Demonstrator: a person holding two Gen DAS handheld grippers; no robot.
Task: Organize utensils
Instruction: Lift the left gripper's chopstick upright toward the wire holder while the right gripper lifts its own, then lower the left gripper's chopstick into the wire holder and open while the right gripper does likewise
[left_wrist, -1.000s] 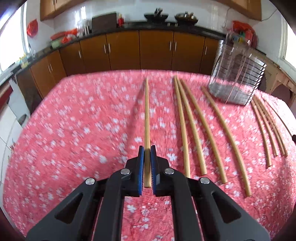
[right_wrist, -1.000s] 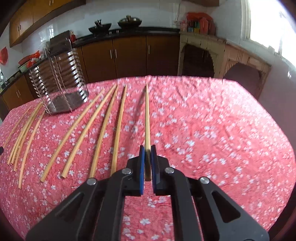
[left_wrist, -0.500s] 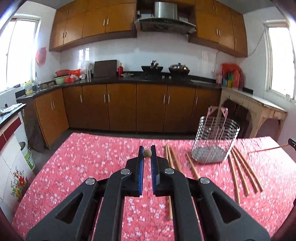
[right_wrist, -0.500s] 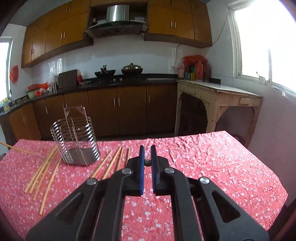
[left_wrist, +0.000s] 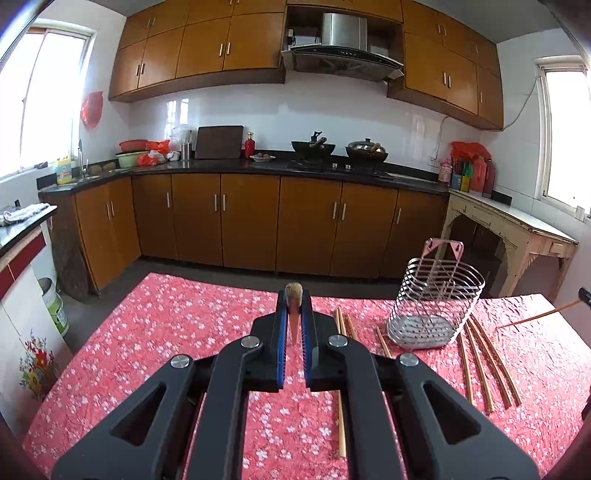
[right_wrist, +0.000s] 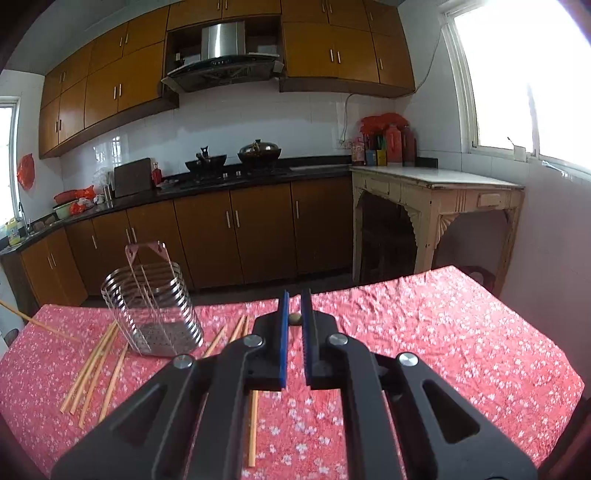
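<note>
Your left claw is clamped on a pale wooden chopstick, seen end-on above the red floral-clothed desk, and your right claw pinches another wooden chopstick. The round wire utensil basket stands between loose bamboo chopsticks lying flat.

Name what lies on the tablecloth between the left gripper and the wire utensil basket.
In the left wrist view, loose chopsticks lie on the red floral tablecloth between the left gripper, shut on a chopstick, and the wire basket.
</note>
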